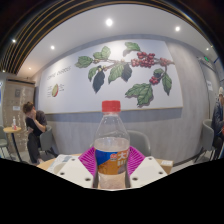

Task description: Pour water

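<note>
— What has your gripper (112, 168) got hold of right now?

— A clear plastic water bottle (111, 145) with a red cap (111, 105). It stands upright between your two fingers, and the magenta pads (90, 160) show at either side of its lower body.

— Are your jaws clenched on it?

— They look closed in against it: each pad meets the bottle's side with no gap you can make out, so you are grasping it around the label band (111, 156), which is blue and orange.

— And what lies beyond your fingers?

— Past the bottle you face a pale wall bearing a mural of green leaves and red berries (125, 68). Off to the left of your jaws a person (34, 124) sits at a small table (13, 130); another person (218, 118) is partly visible far to the right.
</note>
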The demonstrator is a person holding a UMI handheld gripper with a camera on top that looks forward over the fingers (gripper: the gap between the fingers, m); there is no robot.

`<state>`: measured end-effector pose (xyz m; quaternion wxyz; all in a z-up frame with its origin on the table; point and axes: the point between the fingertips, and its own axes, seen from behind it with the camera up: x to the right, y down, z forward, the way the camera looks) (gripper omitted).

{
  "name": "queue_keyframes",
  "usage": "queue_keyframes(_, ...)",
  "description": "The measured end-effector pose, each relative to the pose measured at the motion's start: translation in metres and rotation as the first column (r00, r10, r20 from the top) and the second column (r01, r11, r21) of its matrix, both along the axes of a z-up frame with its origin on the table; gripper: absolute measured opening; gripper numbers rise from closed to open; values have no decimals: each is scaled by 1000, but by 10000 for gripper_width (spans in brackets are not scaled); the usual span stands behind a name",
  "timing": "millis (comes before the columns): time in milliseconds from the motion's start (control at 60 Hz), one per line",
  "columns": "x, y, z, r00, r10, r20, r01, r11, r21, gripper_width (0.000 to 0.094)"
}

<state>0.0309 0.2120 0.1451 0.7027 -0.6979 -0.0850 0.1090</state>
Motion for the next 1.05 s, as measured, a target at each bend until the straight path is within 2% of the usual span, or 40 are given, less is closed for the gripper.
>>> queue_keyframes(67,4,1,-6,1000,11,-7,-11,1000,-26,358)
queue_keyframes(100,7,-4,1,1000,23,-2,-23,1000,-9,359)
queue_keyframes(133,-16,-8,-14,1000,16,1,-16,1000,5,358)
queue_keyframes(267,-1,-7,2,999,30,39,-30,1000,1,364)
queue_keyframes(350,-8,-4,-1,999,24,39,-23,1000,-14,417)
queue_keyframes(433,-8,-6,-3,998,28,59,-26,999,-36,566)
queue_keyframes(500,-8,-11,-8,995,44,91,-37,997,-75,871)
queue_keyframes(533,-7,-16,-7,995,44,85,-38,996,-76,843)
queue_keyframes(700,12,-72,-24,994,75,74,-66,991,-113,850)
queue_keyframes(800,24,-127,-39,991,122,53,-113,982,-149,850)
queue_keyframes(1050,63,-208,-58,994,112,9,-109,981,-159,851)
